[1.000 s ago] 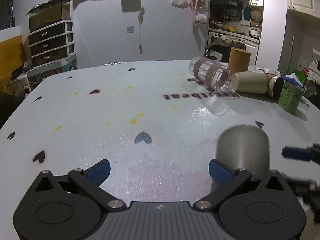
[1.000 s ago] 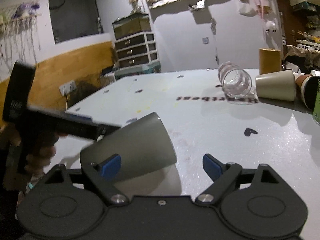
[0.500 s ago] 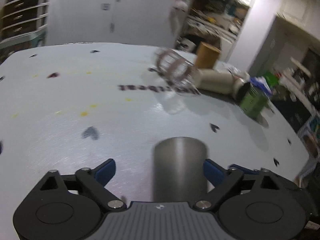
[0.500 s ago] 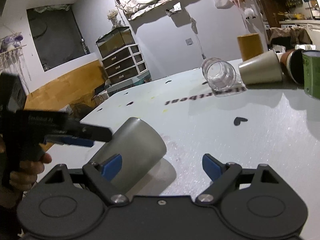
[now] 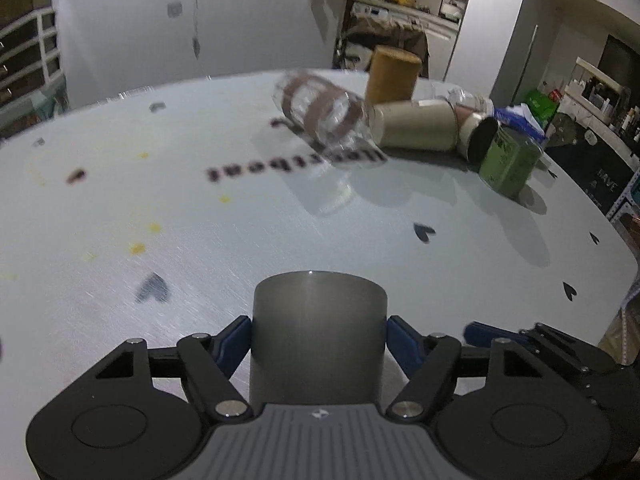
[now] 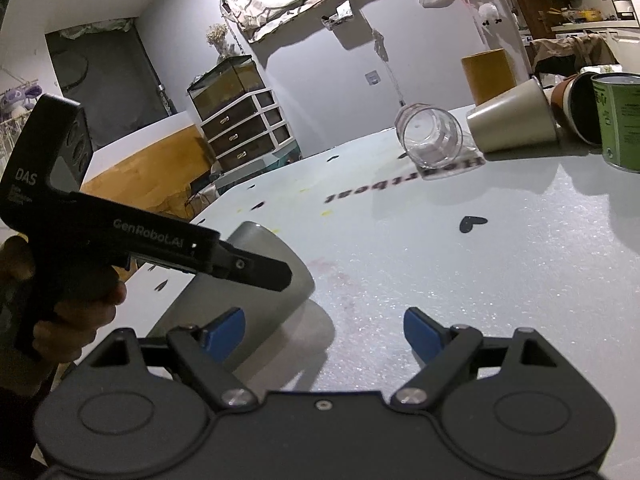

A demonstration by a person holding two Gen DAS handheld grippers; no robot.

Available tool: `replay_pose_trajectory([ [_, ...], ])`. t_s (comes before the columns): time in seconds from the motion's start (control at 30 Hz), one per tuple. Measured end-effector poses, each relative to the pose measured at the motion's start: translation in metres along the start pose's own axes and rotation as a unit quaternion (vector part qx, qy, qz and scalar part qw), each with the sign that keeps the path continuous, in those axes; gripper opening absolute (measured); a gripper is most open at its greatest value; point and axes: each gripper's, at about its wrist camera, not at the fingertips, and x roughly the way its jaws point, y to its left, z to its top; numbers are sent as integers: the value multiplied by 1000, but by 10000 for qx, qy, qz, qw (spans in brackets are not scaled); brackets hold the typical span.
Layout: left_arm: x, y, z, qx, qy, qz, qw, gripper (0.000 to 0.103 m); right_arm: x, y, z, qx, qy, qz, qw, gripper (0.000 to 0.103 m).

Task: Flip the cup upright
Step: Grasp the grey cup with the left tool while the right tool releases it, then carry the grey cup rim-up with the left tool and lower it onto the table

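Observation:
A plain grey cup point(image 5: 318, 332) lies on its side on the white table point(image 5: 240, 232), closed bottom pointing away from me in the left wrist view. My left gripper point(image 5: 318, 340) has its blue pads against both sides of the cup and is shut on it. In the right wrist view the same cup point(image 6: 256, 280) shows at lower left with the left gripper's body point(image 6: 160, 240) across it. My right gripper point(image 6: 324, 330) is open and empty, just right of the cup, its left fingertip point(image 6: 224, 328) close beside the cup wall.
At the far side of the table lie a clear glass point(image 5: 324, 110), a beige cup point(image 5: 416, 126) and a brown cup point(image 5: 476, 136). A green tin point(image 5: 508, 160) and a tan cylinder point(image 5: 394, 76) stand there. The table edge point(image 5: 624, 280) runs at right.
My left gripper has swung right onto the grey cup and closed on its sides. The right gripper has stayed open beside it.

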Motion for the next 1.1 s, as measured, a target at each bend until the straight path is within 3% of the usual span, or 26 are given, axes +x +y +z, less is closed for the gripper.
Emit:
replay_pose_trajectory([
  [0.2,-34,22,7,24,-549,462,9974,74,-7,-2,3,-10,-132,-18,9999,87],
  [0.4,-49,61,25,-120,-1016,1177,9878,73,-6,0,9,-98,-226,-36,9997,87],
  [0.6,-43,121,57,-491,-1472,2194,9632,73,-3,3,15,-227,-278,-87,9993,87],
  [0.8,-35,183,90,-1004,-1592,2984,9357,73,-3,6,16,-325,-301,-161,9989,88],
  [1.1,-21,245,114,-1792,-1875,3274,9086,73,-6,13,20,-672,-382,-392,9962,89],
])
